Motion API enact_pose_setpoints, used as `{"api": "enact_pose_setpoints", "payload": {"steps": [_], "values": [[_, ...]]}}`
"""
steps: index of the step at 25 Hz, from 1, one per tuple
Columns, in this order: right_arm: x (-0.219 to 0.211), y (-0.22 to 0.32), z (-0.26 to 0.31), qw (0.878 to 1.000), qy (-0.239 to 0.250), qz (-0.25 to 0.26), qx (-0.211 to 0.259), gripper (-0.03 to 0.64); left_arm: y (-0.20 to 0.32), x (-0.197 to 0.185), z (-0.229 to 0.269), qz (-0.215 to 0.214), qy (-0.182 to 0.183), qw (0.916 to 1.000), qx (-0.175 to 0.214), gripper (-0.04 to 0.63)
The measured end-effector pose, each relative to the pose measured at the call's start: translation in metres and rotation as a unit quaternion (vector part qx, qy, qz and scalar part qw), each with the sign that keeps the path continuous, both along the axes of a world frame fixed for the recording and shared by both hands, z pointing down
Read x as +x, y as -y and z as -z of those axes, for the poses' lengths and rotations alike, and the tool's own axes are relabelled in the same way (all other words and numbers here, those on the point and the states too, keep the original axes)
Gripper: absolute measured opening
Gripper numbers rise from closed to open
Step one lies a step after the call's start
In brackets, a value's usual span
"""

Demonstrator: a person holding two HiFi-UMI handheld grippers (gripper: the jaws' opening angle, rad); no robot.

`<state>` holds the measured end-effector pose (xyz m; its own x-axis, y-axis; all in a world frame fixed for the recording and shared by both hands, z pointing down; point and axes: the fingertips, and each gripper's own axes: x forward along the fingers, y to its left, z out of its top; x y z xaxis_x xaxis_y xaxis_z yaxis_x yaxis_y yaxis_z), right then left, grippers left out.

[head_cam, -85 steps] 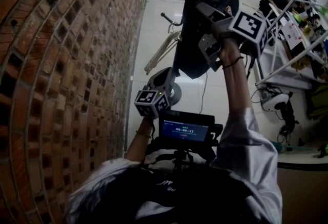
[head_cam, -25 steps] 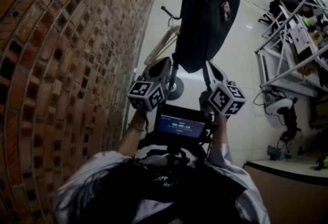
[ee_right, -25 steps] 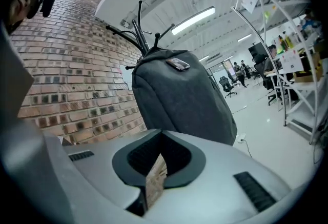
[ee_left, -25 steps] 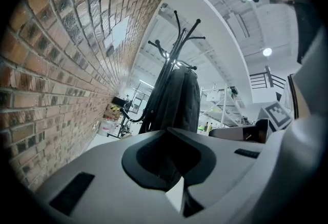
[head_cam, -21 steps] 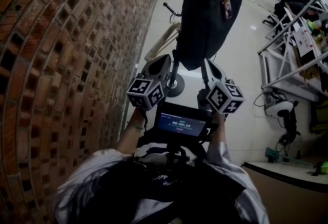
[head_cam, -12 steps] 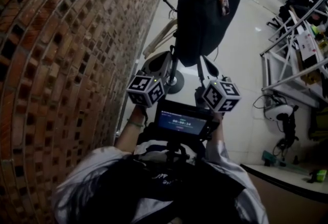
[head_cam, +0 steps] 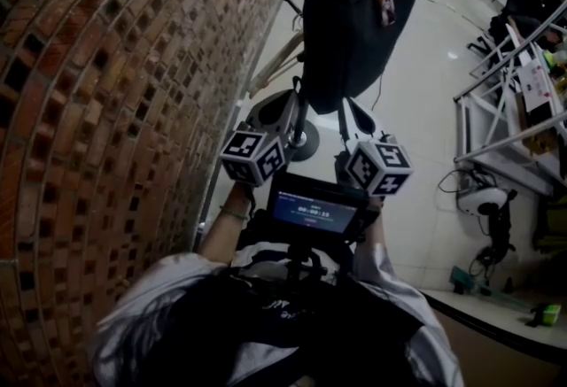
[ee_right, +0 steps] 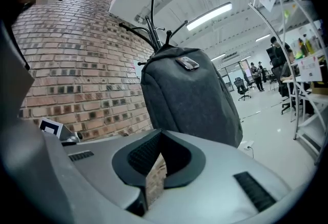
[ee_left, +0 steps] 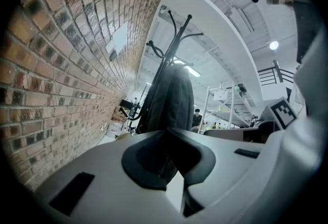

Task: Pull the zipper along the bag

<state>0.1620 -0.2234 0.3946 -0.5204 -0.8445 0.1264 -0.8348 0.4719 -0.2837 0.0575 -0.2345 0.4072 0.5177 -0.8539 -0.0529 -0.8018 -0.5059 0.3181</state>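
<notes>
Left tongs point(head_cam: 285, 109) and right tongs point(head_cam: 353, 114) closed, empty, near the hung bag point(head_cam: 354, 13); if it swings, I may miss the zipper.

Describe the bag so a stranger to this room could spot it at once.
Find the long brick wall; close beside it stands a black coat stand with curved hooks. The dark grey bag hangs from it, the only thing on the stand, with a small pale label near its top.
</notes>
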Motion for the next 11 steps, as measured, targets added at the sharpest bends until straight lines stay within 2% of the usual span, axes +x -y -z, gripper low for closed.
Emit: {"api": "enact_pose_setpoints", "payload": {"steps": [11], "values": [[0.0042, -0.0005, -0.0009, 1.0, 0.003, 0.002, -0.004, -0.005, -0.002, 0.0033, -0.0025, 0.005, -0.002, 1.0, -0.004, 0.009]]}}
